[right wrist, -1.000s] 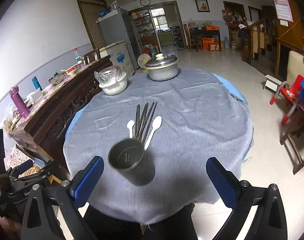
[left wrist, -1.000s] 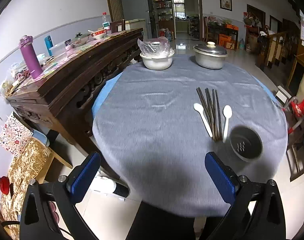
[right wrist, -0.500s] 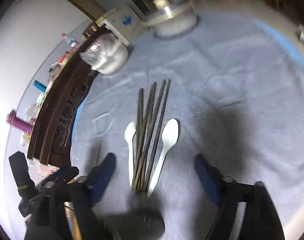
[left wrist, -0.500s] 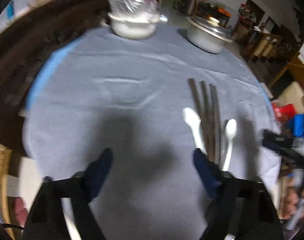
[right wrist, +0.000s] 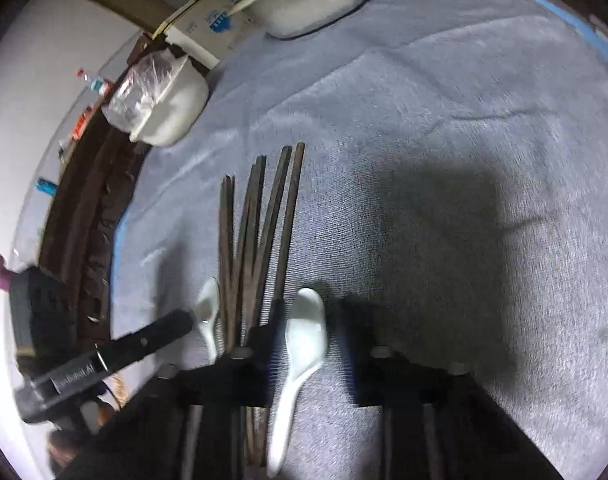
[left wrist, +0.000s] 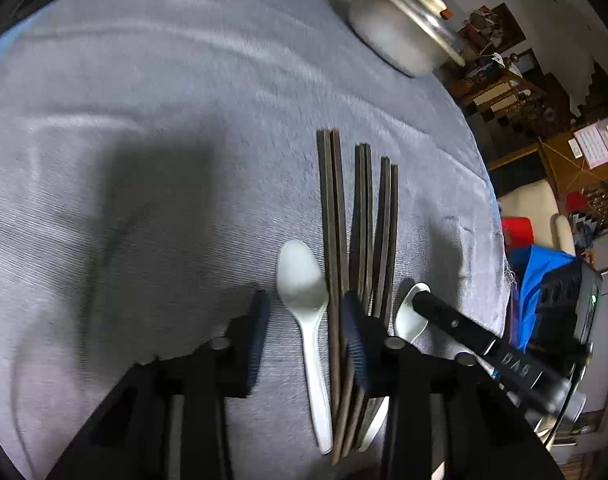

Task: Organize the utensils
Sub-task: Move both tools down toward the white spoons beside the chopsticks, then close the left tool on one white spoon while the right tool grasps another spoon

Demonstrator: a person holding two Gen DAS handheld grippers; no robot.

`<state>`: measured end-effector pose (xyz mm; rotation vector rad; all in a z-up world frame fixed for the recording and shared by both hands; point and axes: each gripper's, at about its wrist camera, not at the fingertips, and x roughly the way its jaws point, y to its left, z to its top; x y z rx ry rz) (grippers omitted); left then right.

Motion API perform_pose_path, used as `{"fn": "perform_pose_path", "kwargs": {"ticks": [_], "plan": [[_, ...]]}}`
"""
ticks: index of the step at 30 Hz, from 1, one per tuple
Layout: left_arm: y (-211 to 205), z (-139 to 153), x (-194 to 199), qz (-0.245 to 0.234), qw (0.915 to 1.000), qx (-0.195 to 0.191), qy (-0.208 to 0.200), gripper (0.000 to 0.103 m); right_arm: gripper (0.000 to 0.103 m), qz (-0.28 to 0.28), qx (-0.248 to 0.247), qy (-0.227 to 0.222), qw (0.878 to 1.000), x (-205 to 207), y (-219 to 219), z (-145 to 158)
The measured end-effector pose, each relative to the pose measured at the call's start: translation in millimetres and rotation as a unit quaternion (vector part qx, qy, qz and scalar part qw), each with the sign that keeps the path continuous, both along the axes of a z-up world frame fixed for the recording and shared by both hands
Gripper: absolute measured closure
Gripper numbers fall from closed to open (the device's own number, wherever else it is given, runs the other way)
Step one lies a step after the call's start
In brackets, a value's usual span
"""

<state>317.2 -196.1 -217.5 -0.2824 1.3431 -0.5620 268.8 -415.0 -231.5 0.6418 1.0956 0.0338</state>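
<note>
**Both grippers down over the spoons, nothing lifted yet**

Both tools are low over the grey tablecloth (left wrist: 183,92), each straddling one white spoon. The left gripper (left wrist: 304,320) has its fingers apart, not closed on anything: the left spoon (left wrist: 304,280) lies between them, bowl pointing away from the tool, handle running back toward it. Its right-hand finger sits on or just over the bundle of dark chopsticks (left wrist: 360,220), which lies immediately beside that spoon; whether the finger actually presses on them I can't make out.

The right gripper (right wrist: 310,344) is likewise parted, with the right spoon (right wrist: 304,332) lying between its blue pads, bowl ahead of the tool and handle trailing back under it. The chopsticks fan out just to the left of its left finger.

As for progress, I'd say the sorting has barely begun. Both spoons and all the chopsticks lie flat on the cloth, side by side, and no holder for them shows in either view. The lidded pot (left wrist: 400,32) and covered bowl (right wrist: 163,100) stand well ahead of the tools, clear of the work. Left to do: close on the spoons, lift them, and then deal with the chopsticks.
</note>
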Motion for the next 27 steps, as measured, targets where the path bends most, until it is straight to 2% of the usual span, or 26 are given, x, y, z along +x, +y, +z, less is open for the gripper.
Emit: {"fn": "perform_pose_path", "kwargs": {"ticks": [3,7,10,18,19,21,22,25,26,27], "plan": [[-9.3,-3.6,1.2,-0.005,1.0000,-0.008,0.001,0.084,0.097,0.000,0.000,-0.014,1.000,-3.3,2.0,-2.4],[-10.5,-6.9,-0.1,0.009,0.9993,-0.035,-0.013,0.091,0.099,-0.006,-0.006,-0.040,0.999,-13.0,4.3,0.6],[-6.8,-1.1,-3.5,0.012,0.9984,-0.048,-0.029,0.101,0.099,-0.009,-0.014,-0.061,0.998,-22.6,7.4,7.3],[14.2,20.1,-15.9,0.014,0.9959,-0.063,-0.064,0.102,0.099,-0.019,-0.014,-0.107,0.994,-42.9,11.0,27.4],[16.3,21.9,-14.3,0.018,0.9963,-0.054,-0.064,0.102,0.099,-0.020,-0.017,-0.108,0.994,-44.6,11.1,29.0],[18.7,22.1,-11.9,0.021,0.9961,-0.062,-0.058,0.102,0.099,-0.024,-0.023,-0.109,0.993,-46.8,10.6,30.8],[18.1,20.2,-9.1,0.026,0.9967,-0.061,-0.047,0.098,0.099,-0.027,-0.021,-0.109,0.993,-47.3,10.2,31.1],[8.9,12.9,-6.5,0.022,0.9982,-0.048,-0.028,0.071,0.099,-0.032,-0.018,-0.109,0.993,-50.4,7.4,29.0],[8.7,14.5,-9.9,0.021,0.9985,-0.040,-0.031,0.067,0.099,-0.033,-0.018,-0.108,0.993,-52.0,6.9,27.9],[3.0,13.5,-9.5,0.019,0.9988,-0.024,-0.039,0.066,0.099,-0.033,-0.017,-0.108,0.993,-52.0,6.9,27.1]]}}
